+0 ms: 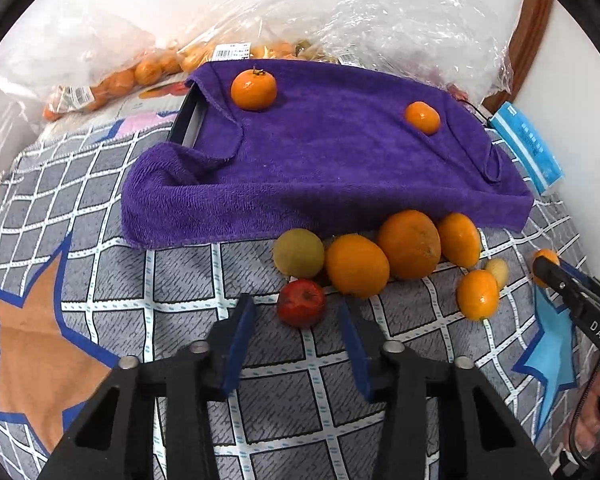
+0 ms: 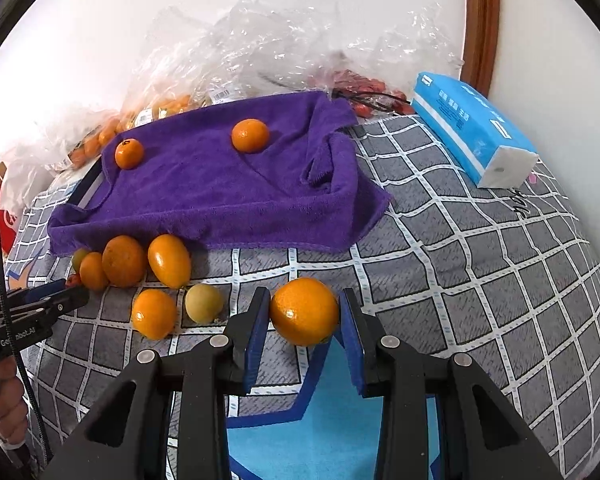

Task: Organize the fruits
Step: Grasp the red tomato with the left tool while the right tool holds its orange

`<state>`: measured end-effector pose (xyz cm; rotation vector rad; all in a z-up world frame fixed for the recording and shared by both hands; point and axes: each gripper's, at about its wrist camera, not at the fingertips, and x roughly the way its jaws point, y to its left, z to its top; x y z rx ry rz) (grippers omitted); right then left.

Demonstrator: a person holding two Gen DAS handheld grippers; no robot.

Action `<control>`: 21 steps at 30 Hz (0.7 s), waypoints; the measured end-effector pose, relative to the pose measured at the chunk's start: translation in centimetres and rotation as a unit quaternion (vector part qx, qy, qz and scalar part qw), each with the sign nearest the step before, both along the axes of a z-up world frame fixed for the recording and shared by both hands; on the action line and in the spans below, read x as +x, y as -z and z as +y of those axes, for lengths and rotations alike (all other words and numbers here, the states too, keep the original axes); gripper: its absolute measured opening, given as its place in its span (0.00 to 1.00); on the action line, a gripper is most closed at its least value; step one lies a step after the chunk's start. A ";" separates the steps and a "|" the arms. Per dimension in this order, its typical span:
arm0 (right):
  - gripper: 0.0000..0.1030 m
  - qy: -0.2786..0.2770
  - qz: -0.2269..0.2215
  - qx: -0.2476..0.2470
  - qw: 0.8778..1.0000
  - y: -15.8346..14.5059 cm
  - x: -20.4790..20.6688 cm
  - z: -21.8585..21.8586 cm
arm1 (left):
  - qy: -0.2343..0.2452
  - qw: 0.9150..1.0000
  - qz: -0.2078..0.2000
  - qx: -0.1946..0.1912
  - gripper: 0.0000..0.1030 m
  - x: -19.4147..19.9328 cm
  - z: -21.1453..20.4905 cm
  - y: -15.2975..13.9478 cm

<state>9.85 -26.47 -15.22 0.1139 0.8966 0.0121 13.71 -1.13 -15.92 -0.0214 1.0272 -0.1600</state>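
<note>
Below, the left gripper reaches forward low over the grid-patterned bedsheet, its blue-padded fingers set wide apart and level, with a small red fruit lying on the sheet just ahead of the gap and touching neither pad. Beyond it a loose cluster of fruit rests against the near edge of the purple towel: a greenish round fruit, two large oranges side by side, and a smaller mandarin to their right, with another mandarin nearer the camera. Two mandarins sit well apart on top of the towel, which drapes over a raised flat support. In the right wrist view, the right gripper is held low and level, its two fingers flanking an orange; the left pad touches the fruit, while whether the right pad presses it cannot be told. That orange lies over the sheet near a blue star print, apart from the cluster. At the left edge of this view the person's left hand wraps the other gripper's handle. A blue tissue pack lies at the far right, and clear plastic bags of fruit are heaped against the wall.
</note>
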 end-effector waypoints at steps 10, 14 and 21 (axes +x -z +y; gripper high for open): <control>0.34 0.004 -0.003 -0.008 1.000 -0.4 -0.3 0.5 | -0.004 1.000 0.006 -0.027 0.23 -0.1 0.9 -0.2; 0.34 0.003 -0.006 -0.009 1.000 -0.7 -0.7 0.7 | -0.009 0.999 0.005 -0.033 0.23 -0.6 1.3 -0.6; 0.34 0.003 -0.013 -0.009 1.000 -1.5 -1.5 1.1 | -0.016 0.999 -0.004 -0.035 0.23 -1.6 2.0 -1.7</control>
